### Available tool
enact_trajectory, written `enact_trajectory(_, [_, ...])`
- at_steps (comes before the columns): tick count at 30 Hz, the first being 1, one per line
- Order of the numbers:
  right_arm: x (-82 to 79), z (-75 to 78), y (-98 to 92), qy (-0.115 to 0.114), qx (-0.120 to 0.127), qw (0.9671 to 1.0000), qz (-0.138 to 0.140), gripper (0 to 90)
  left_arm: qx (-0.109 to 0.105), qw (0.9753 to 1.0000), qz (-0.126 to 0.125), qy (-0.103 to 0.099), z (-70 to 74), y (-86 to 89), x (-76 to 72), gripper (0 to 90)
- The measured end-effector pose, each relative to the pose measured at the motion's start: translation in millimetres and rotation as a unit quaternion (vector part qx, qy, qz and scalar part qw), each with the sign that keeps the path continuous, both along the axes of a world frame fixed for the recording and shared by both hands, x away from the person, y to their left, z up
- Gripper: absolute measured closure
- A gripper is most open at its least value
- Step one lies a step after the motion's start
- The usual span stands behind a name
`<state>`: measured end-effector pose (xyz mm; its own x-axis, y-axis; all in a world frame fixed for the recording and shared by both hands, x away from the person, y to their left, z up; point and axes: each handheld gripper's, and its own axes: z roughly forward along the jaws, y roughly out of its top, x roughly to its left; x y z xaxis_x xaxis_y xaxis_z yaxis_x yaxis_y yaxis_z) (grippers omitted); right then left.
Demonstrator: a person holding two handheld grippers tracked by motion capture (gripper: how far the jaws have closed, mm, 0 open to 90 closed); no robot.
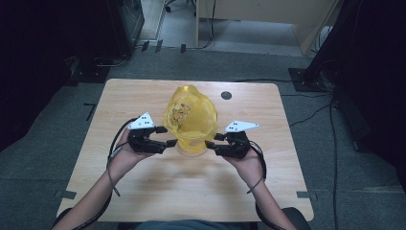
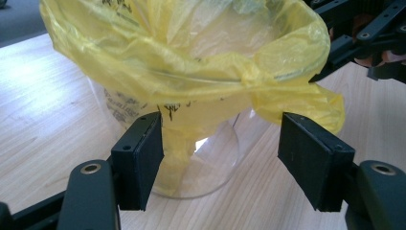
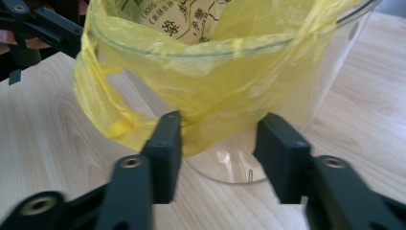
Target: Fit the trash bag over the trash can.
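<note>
I am lining a clear cup with a yellow bag, and I judge this work is more than half done. The cup stands upright near the middle of the worktop, between my two grippers. The bag sits inside it, and in both gripper views its edge is already folded over the rim and hangs down the outside wall.

The left gripper is at the left side of the cup. In the left gripper view its fingers are wide apart and hold nothing; the folded bag edge hangs just above and between them, and one finger is close to the yellow film, but I cannot tell if it touches.

The right gripper is at the right side of the cup. In the right gripper view its fingers are moderately apart, with the hanging film in the gap between them. They are not closed on it, so I judge this gripper is also free.

What is left, as I see it: the fold is uneven. In the high view the far part of the bag rises high above the cup like a loose balloon, so it is not pressed down inside. I think the edge must be pulled lower around the rim, and the bag pushed in, before the job is finished.
</note>
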<state>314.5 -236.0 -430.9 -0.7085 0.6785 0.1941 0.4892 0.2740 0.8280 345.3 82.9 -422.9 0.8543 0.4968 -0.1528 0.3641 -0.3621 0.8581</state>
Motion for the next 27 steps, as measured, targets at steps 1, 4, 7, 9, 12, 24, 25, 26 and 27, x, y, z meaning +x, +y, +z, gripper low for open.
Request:
enact_trajectory(1, [0.6, -0.9, -0.5, 0.000, 0.004, 1.0000, 0.001, 60.2, -0.002, 1.0000, 0.000, 0.000, -0.4, 0.1, 0.6, 31.8])
enact_trajectory(4, [2.0, -2.9, -0.5, 0.014, 0.018, 0.9997, 0.003, 71.0, -0.007, 1.0000, 0.003, 0.003, -1.4, 0.0, 2.1, 31.8])
enact_trajectory(7, [2.4, -3.1, 0.8, 0.019, 0.020, 0.9996, 0.005, 78.9, -0.006, 1.0000, 0.003, 0.004, -2.3, 0.0, 2.4, 31.9])
enact_trajectory(9, [2.6, -3.0, 2.3, 0.021, 0.016, 0.9996, 0.009, 82.1, -0.005, 1.0000, 0.003, 0.005, -2.8, -0.2, 2.5, 31.9])
enact_trajectory(12, [3.5, -5.8, 4.5, 0.026, 0.006, 0.9996, 0.010, 83.6, -0.005, 1.0000, 0.002, 0.006, -3.8, 0.3, 3.6, 31.9])
enact_trajectory(24, [3.3, 7.3, -14.1, -0.003, 0.021, 0.9996, 0.019, 39.9, -0.004, 0.9999, 0.003, 0.014, 3.8, 14.3, 11.2, 31.9])
enact_trajectory(25, [3.1, 9.1, -16.1, -0.004, 0.027, 0.9995, 0.019, 38.9, -0.006, 0.9999, 0.001, 0.015, 5.0, 15.3, 11.8, 31.9])
enact_trajectory(26, [2.9, 11.2, -18.1, -0.007, 0.031, 0.9993, 0.017, 38.2, -0.007, 0.9999, 0.001, 0.014, 6.5, 16.3, 12.5, 31.8])
enact_trajectory(27, [2.8, 13.7, -19.9, -0.010, 0.036, 0.9992, 0.016, 38.0, -0.007, 0.9999, 0.001, 0.010, 8.3, 17.7, 13.5, 31.8])
